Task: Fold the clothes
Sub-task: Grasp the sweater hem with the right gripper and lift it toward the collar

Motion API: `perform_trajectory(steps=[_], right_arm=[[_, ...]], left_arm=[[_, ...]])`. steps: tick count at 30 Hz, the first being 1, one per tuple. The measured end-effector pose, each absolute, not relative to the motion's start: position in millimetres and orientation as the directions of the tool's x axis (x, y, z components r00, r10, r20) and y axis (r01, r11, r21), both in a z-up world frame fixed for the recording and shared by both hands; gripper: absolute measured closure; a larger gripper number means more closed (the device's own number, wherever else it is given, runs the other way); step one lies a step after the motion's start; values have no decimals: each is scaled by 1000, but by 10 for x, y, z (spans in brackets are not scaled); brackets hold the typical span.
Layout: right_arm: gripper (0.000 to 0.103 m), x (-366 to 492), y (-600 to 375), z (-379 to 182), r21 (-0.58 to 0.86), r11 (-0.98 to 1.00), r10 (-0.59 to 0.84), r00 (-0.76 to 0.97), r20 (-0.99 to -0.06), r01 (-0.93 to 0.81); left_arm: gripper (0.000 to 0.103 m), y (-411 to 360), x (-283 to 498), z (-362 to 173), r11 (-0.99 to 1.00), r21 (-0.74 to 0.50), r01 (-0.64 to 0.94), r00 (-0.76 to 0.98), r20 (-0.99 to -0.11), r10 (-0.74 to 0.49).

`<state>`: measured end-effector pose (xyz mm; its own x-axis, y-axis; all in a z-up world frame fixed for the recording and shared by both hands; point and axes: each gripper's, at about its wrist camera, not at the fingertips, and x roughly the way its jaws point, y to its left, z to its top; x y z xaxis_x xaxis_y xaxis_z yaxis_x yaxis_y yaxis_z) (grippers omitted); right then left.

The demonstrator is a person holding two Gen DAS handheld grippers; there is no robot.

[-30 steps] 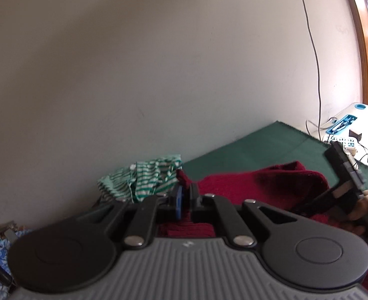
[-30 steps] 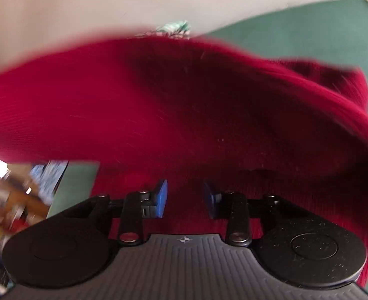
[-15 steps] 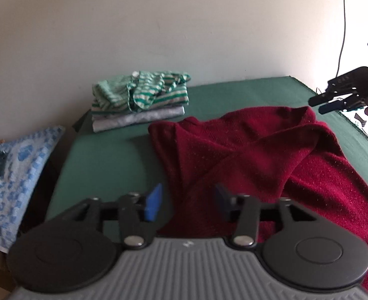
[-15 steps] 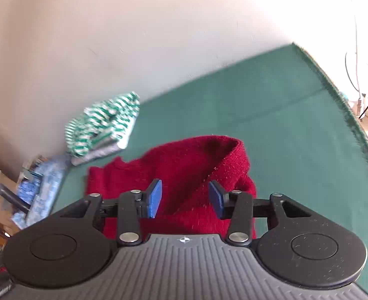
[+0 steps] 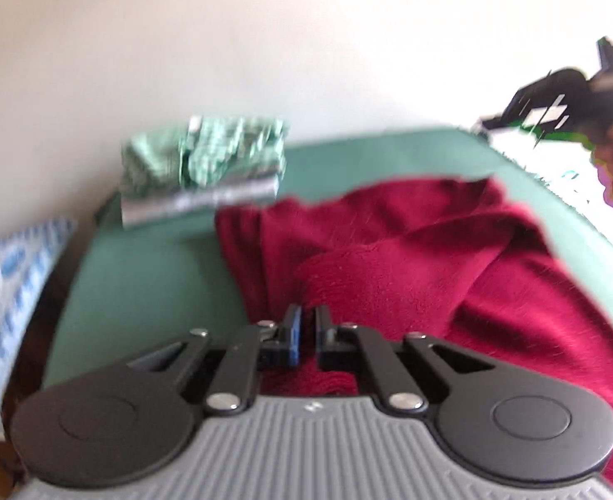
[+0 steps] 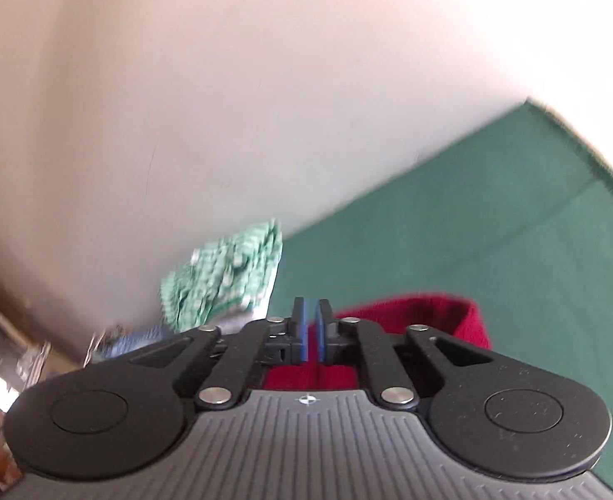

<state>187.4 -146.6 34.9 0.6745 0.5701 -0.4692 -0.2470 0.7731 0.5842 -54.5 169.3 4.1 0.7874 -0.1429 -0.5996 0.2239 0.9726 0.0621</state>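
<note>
Green table cover (image 5: 139,275): spread wide, carrying a rumpled red sweater (image 5: 431,266) at centre and a green-striped folded stack (image 5: 206,158) at eleven o'clock. Left gripper (image 5: 306,325): jaws closing narrow, sweater fabric between them. Right gripper (image 6: 311,329): jaws closing narrow, red cloth showing in the slit; grip uncertain.
</note>
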Motion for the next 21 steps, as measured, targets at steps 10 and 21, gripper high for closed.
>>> perform_trajectory(steps=[10,21], right_arm=[[22,1382,398,48,6,481,597,322,-735,-877],[102,1439,626,376,-175,442,548,419,-724,-880]], left_arm=[[92,1841,-949,-317,984,-34,174,683,-716,-145],[61,2100,-1256,-347,946,-278,168,634,-704,-320]])
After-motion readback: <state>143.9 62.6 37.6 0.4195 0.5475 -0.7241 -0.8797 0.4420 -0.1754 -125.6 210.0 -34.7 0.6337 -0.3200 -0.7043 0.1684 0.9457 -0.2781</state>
